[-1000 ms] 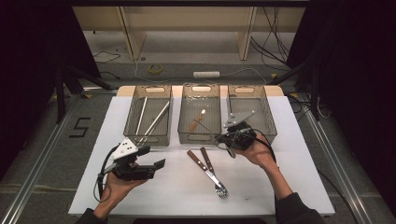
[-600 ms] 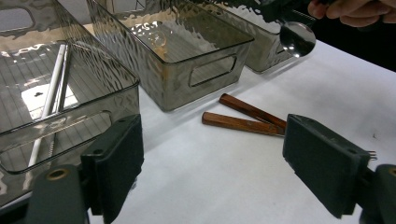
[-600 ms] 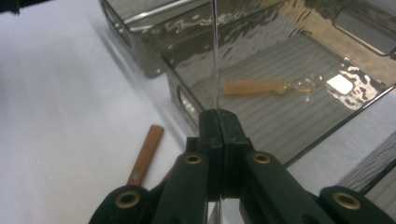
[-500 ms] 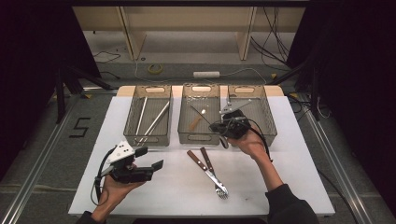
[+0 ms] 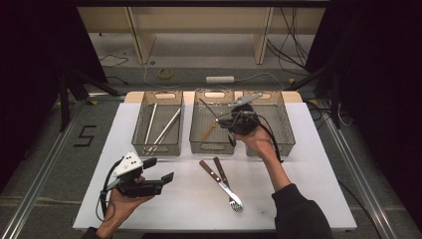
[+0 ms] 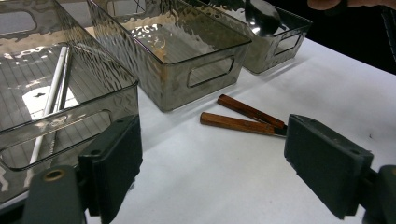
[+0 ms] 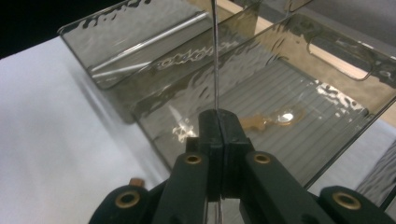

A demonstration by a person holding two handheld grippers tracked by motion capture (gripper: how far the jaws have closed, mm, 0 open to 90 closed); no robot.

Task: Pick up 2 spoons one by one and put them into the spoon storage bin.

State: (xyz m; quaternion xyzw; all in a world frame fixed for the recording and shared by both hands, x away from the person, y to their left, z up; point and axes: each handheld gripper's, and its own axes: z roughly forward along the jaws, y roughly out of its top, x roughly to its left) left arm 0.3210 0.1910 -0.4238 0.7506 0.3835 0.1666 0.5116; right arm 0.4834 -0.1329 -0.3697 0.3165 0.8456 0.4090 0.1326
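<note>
My right gripper (image 5: 225, 121) hangs over the middle bin (image 5: 211, 148), shut on a thin metal spoon (image 5: 208, 108) that sticks out toward the bin's far left. In the right gripper view the jaws (image 7: 218, 116) are pressed together on the spoon (image 7: 215, 60), which shows edge-on. Below it, a wooden-handled spoon (image 7: 268, 119) lies on the bin floor. My left gripper (image 5: 159, 170) rests low near the table's front left, open and with nothing between its jaws (image 6: 212, 154). Two wooden-handled utensils (image 5: 221, 179), one of them a fork, lie crossed on the white table (image 5: 308, 189).
Three smoky clear bins stand in a row at the back. The left bin (image 5: 161, 147) holds long pale sticks (image 5: 164, 127), and the right bin (image 5: 286, 129) sits beyond my right hand. Dark floor surrounds the table.
My right gripper has moved left and slightly up, from the right bin's front corner to above the middle bin, with the spoon in it. The left gripper has stayed put.
</note>
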